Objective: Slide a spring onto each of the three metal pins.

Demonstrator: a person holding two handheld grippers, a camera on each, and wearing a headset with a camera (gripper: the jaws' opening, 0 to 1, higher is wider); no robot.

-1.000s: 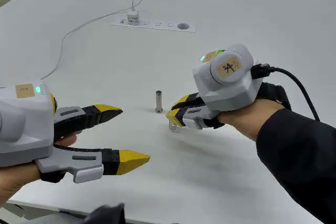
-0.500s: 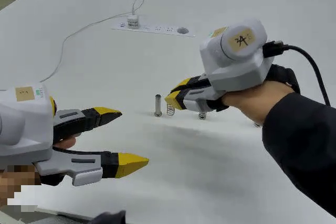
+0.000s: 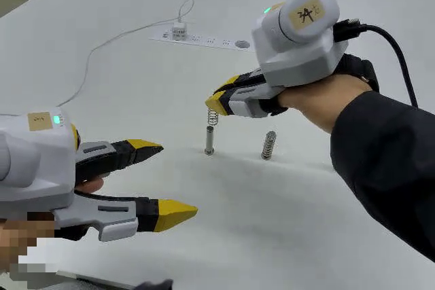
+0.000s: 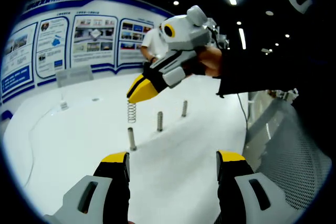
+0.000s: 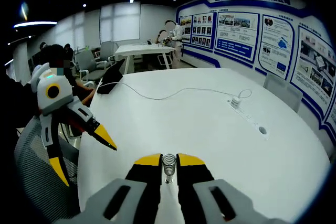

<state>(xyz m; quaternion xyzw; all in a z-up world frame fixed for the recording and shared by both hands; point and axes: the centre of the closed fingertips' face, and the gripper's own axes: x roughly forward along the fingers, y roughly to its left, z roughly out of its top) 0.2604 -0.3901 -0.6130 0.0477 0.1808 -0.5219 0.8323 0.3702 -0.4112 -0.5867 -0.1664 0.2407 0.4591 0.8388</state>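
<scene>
In the middle of the head view, the right gripper [image 3: 217, 103] was pinched shut on a spring [image 3: 213, 117]. The spring hung upright just above the bare pin [image 3: 209, 140], nearly in line with it. At lower left, the left gripper [image 3: 170, 177] gaped empty, well apart.

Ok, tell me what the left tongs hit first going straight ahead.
Likely the bare metal pin, roughly in line with one jaw of the open left tongs; depth is unclear.
</scene>
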